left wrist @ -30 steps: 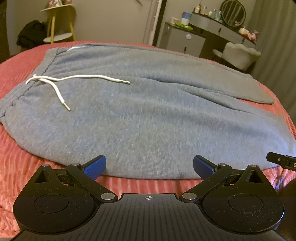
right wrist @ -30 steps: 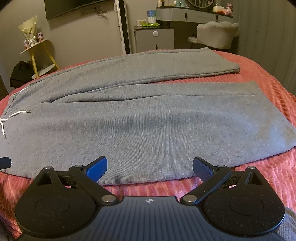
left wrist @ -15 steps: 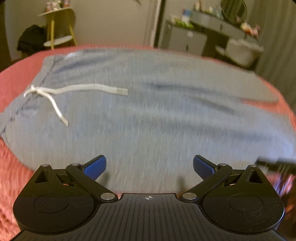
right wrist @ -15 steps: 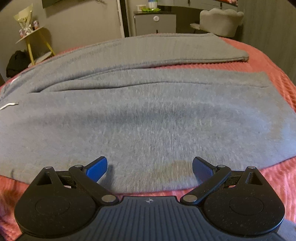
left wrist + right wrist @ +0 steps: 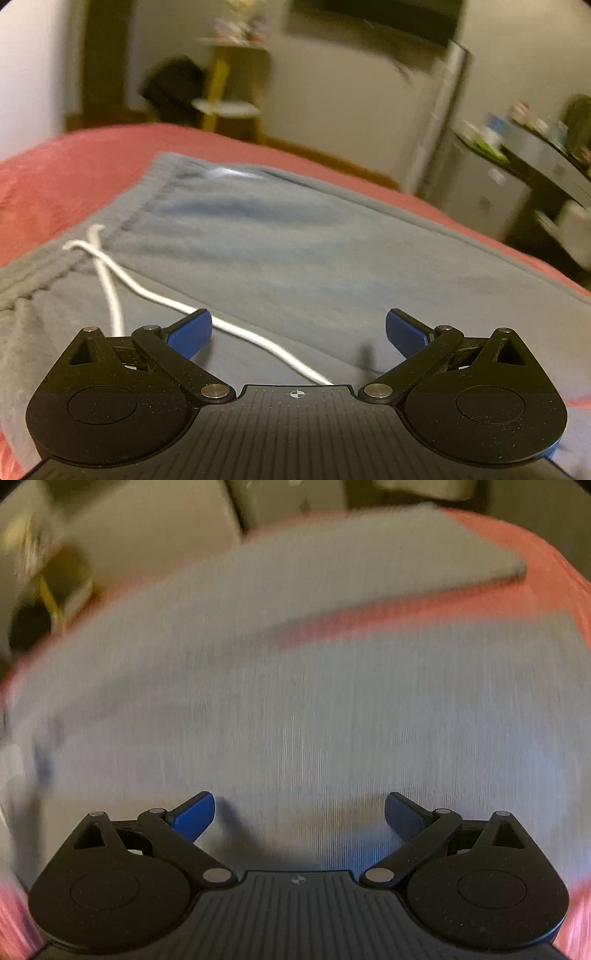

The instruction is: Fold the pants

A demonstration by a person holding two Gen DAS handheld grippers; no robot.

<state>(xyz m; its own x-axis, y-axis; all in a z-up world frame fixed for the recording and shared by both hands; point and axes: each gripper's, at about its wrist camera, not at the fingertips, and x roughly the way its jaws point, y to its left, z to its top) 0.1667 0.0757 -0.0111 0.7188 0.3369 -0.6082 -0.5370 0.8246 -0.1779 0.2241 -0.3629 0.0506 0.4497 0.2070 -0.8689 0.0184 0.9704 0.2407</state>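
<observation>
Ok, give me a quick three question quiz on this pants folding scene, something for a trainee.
1. True or false: the left gripper is shut on the white drawstring.
2. Which part of the grey sweatpants does the left wrist view face? A) leg cuffs B) waistband C) a back pocket
3. Fill in: the sweatpants lie on a ____ coloured bedspread.

Key
1. False: its jaws stand open, and the drawstring runs loose on the fabric between them.
2. B
3. Pink. The right gripper is open too, over a sweatpants leg.
</observation>
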